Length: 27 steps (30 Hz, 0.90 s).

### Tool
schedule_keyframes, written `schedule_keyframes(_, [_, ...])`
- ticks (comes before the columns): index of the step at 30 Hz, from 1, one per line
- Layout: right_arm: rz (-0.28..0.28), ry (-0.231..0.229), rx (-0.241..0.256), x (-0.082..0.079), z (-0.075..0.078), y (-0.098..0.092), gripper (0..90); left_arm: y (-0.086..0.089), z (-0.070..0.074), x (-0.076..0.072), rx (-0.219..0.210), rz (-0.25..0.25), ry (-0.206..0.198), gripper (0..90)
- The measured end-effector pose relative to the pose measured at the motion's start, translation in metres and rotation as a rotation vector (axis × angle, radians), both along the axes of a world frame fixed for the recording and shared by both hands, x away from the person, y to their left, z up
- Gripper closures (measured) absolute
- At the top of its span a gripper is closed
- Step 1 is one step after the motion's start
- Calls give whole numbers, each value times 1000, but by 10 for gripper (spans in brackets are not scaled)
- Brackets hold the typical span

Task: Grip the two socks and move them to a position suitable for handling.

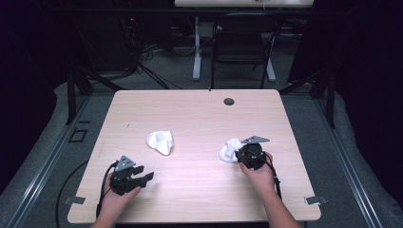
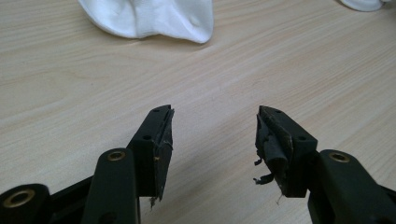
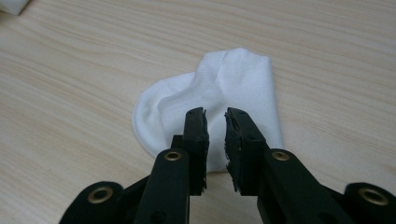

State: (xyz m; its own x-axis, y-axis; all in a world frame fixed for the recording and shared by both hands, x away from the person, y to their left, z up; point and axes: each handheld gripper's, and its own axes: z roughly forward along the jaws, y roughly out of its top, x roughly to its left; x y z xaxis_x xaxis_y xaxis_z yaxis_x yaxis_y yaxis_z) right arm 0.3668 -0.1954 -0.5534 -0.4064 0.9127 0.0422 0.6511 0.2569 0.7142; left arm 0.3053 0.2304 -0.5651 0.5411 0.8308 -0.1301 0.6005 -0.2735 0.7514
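Two white socks lie on a light wooden table. The left sock is crumpled, just ahead of my left gripper. That gripper rests near the front left edge, open, with nothing between its fingers. The right sock lies flat and folded. My right gripper hovers over its near edge. Its jaws are drawn almost together with a thin slit between them, and I see no cloth pinched. The left pad is frayed.
A dark round grommet hole sits near the table's far edge. Beyond the table stand a black chair and a white desk leg with cables on the floor. Bare wood lies between the socks and along the front.
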Motion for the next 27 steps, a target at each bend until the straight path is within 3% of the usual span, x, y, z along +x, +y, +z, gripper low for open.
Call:
schedule_keyframes(6, [-28,3,-26,11,-6,2,793,0,0,0,-6,-2,1,463])
schedule_keyframes(8, [-30,33,-30,14,-11,3,793,0,0,0,-7,2,-2,464])
schedule_keyframes(13, [-26,49,-45,13,-17,5,800,2,0,1,-18,7,1,464])
schedule_keyframes(20, [0,56,-36,-2,-17,12,797,2,0,1,-29,15,2,464])
schedule_keyframes(27, [70,58,-51,-30,-16,33,796,1,-1,1,-18,15,2,465])
